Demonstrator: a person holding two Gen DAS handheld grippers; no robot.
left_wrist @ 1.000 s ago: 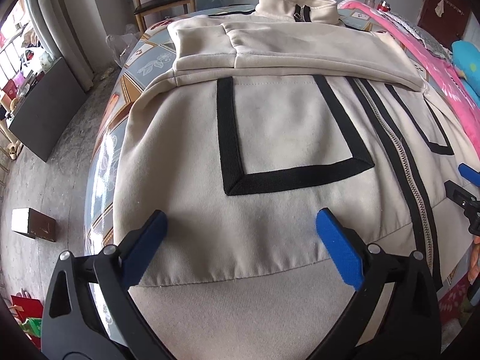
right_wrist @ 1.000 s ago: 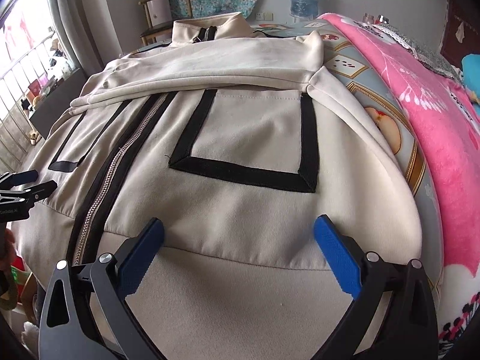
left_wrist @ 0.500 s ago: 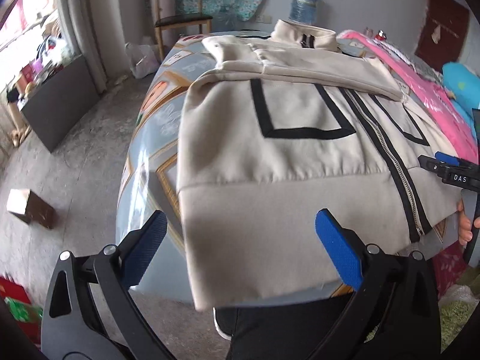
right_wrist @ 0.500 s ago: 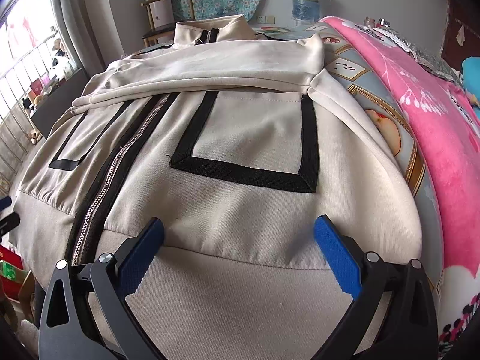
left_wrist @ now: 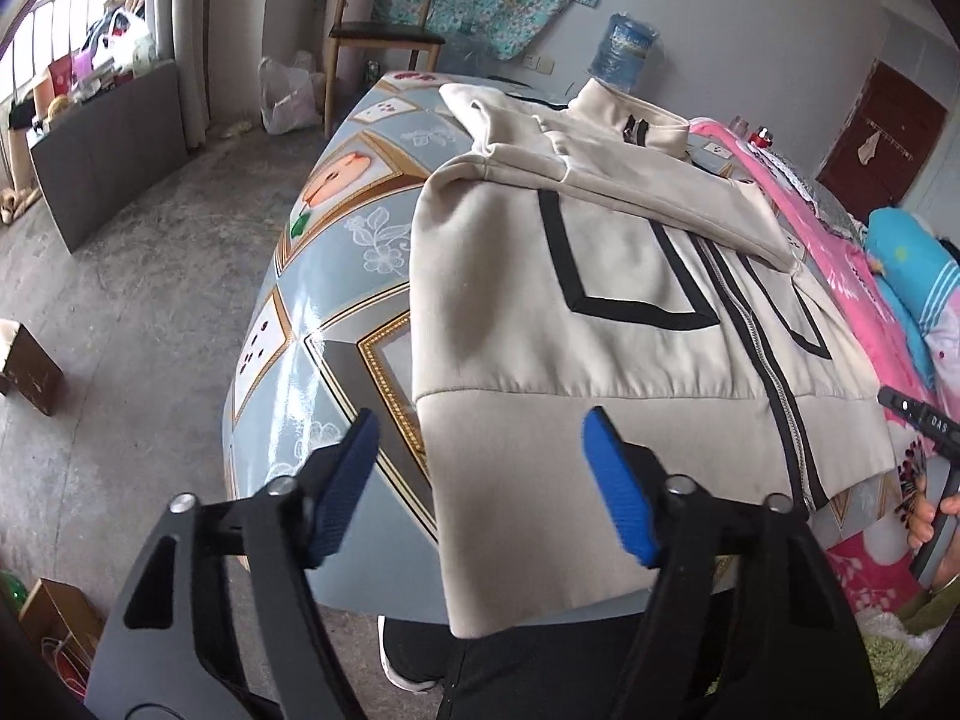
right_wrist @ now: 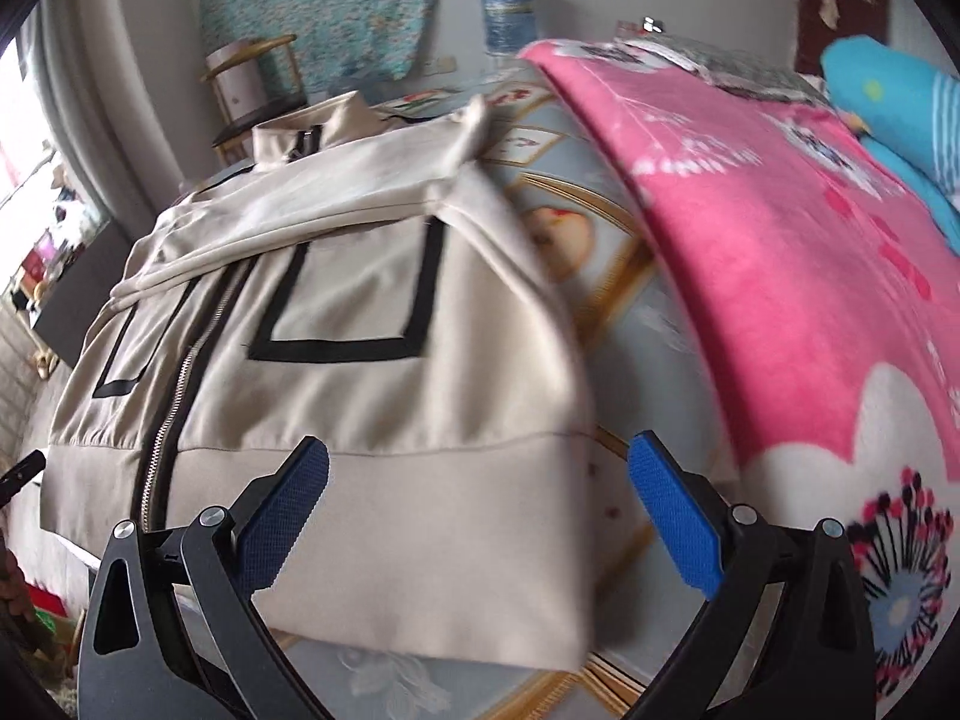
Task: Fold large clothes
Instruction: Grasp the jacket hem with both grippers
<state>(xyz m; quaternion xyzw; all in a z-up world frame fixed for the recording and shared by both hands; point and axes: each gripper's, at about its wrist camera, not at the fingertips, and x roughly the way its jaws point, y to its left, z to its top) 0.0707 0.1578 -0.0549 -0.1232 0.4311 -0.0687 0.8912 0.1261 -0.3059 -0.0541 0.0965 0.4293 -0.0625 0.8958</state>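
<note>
A beige zip jacket with black square trim lies front up on the table, both sleeves folded across its chest, collar at the far end. Its hem hangs over the near table edge. My left gripper is open and empty, above the hem's left corner. The jacket also shows in the right wrist view. My right gripper is open and empty, above the hem's right corner. The right gripper's tip shows at the right edge of the left wrist view.
The table has a blue patterned cover. A pink blanket lies along the jacket's right side, with a blue pillow beyond. A wooden chair and a water bottle stand behind the table. A small box sits on the floor at left.
Both grippers have pulled back and risen from over the jacket's body to its hem. The left one swung left, the right one swung right. Both stayed open.
</note>
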